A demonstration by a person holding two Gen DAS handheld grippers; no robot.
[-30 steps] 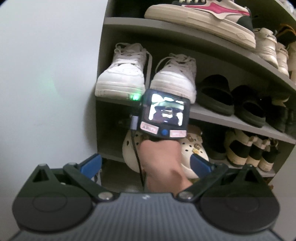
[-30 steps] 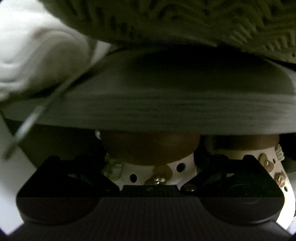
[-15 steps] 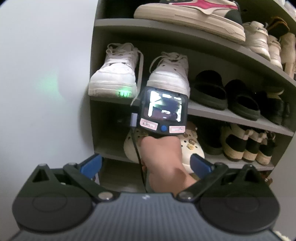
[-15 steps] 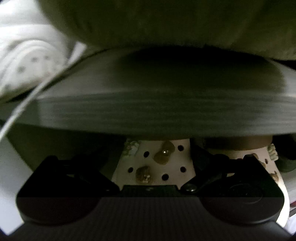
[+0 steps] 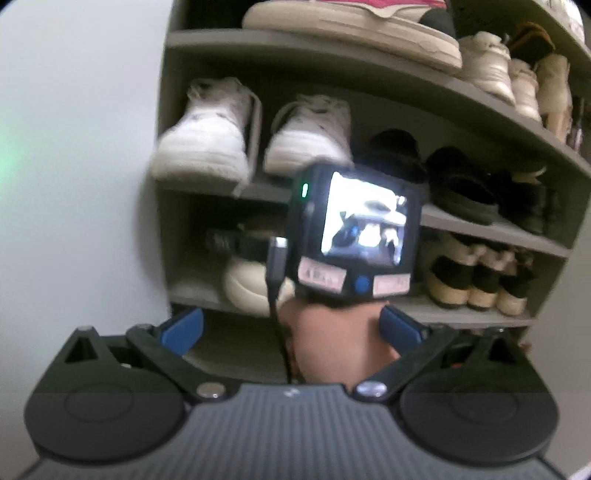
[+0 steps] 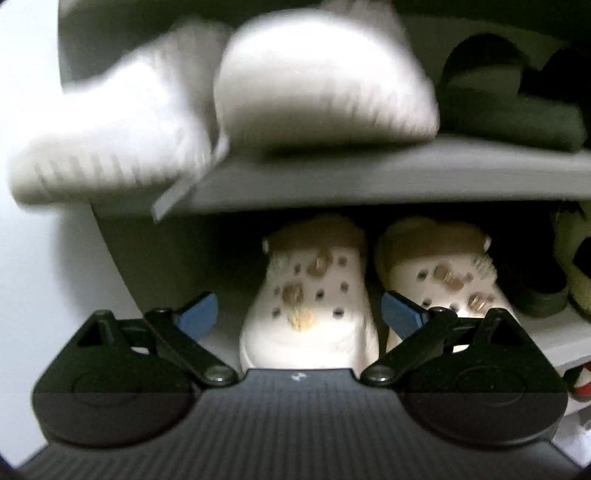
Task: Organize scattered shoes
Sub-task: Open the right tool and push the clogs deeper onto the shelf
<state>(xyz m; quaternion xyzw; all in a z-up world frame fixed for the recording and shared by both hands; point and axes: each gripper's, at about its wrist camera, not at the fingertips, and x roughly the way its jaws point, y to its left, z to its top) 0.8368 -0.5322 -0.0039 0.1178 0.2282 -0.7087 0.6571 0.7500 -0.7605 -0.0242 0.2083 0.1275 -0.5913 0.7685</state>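
Note:
Two white clogs with charms stand side by side on a low shelf of the grey shoe rack [image 6: 369,177]: the left clog [image 6: 310,295] and the right clog [image 6: 439,273]. My right gripper [image 6: 299,314] is open a little in front of the left clog, its blue fingertips apart, holding nothing. In the left wrist view my left gripper [image 5: 291,328] is open and empty, behind the hand [image 5: 332,339] that holds the right gripper's body with its lit screen [image 5: 364,229]. One white clog [image 5: 251,284] shows past it.
White sneakers [image 5: 306,136] sit on the shelf above the clogs, black slides [image 5: 458,184] beside them. Beige-and-black shoes [image 5: 476,277] fill the clog shelf's right part. A pink-striped sneaker [image 5: 354,22] tops the rack. A pale wall [image 5: 74,147] stands left.
My right gripper has drawn back out from under the shelf, away from the clogs, which stay on the shelf. My left gripper's view shifted slightly right and is blurred.

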